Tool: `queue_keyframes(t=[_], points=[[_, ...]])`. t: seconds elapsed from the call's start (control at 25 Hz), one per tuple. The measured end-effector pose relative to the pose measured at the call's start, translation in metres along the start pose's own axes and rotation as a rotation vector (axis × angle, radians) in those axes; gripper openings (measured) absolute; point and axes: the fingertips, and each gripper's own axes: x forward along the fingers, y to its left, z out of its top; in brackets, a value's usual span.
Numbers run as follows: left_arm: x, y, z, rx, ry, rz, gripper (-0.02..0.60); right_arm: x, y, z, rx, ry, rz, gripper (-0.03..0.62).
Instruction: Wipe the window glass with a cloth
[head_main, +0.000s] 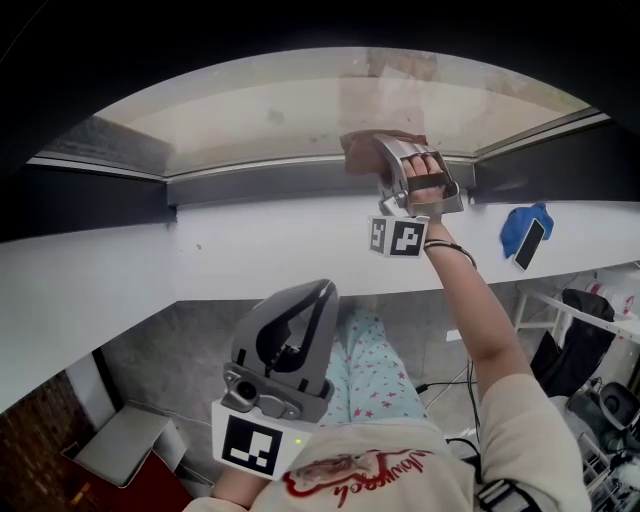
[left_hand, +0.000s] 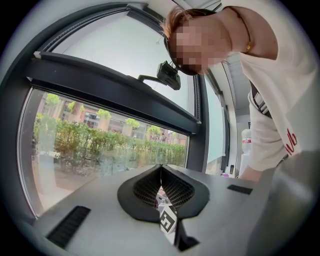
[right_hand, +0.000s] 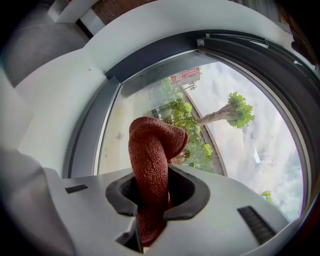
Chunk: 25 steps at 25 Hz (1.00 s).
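- A large window fills the background: a wide pane of window glass (head_main: 300, 110) in a dark frame, with a white sill (head_main: 250, 250) below it and trees and greenery outside.
- The right hand-held gripper (head_main: 385, 150) is raised to the lower edge of the pane. Its jaws are clamped on a rust-red cloth (right_hand: 150, 160).
- The cloth runs lengthwise out between the jaws. Its free end folds over just ahead of them, towards the glass.
- I cannot tell whether the cloth is pressed on the pane or just short of it.
- The left hand-held gripper (head_main: 322, 290) hangs low near the person's body, well apart from the window. Its jaws are together with nothing between them.
- Judging from this, the right hand is the one placed to wipe. Nearly all the glass lies above and to the left of the cloth, so a stroke would have to run that way.
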Motion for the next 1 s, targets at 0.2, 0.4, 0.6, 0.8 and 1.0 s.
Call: queue_keyframes(t=[0.2, 0.4, 0.6, 0.8, 1.0], points=[[-0.002, 0.004, -0.005, -0.006, 0.007, 0.003, 0.021, 0.008, 0.021, -0.003, 0.011, 0.000, 0.031, 0.084], [-0.007, 0.007, -0.009, -0.003, 0.017, 0.006, 0.021, 0.016, 0.046, -0.008, 0.024, 0.046, 0.099, 0.084], [-0.011, 0.011, -0.011, -0.003, 0.025, 0.018, 0.021, 0.024, 0.064, -0.012, 0.014, 0.054, 0.132, 0.084], [-0.014, 0.013, -0.014, 0.000, 0.032, 0.030, 0.021, 0.028, 0.080, -0.015, 0.004, 0.057, 0.166, 0.084], [-0.016, 0.014, -0.018, -0.011, 0.036, 0.039, 0.021, 0.032, 0.091, -0.018, 0.042, 0.059, 0.190, 0.084]])
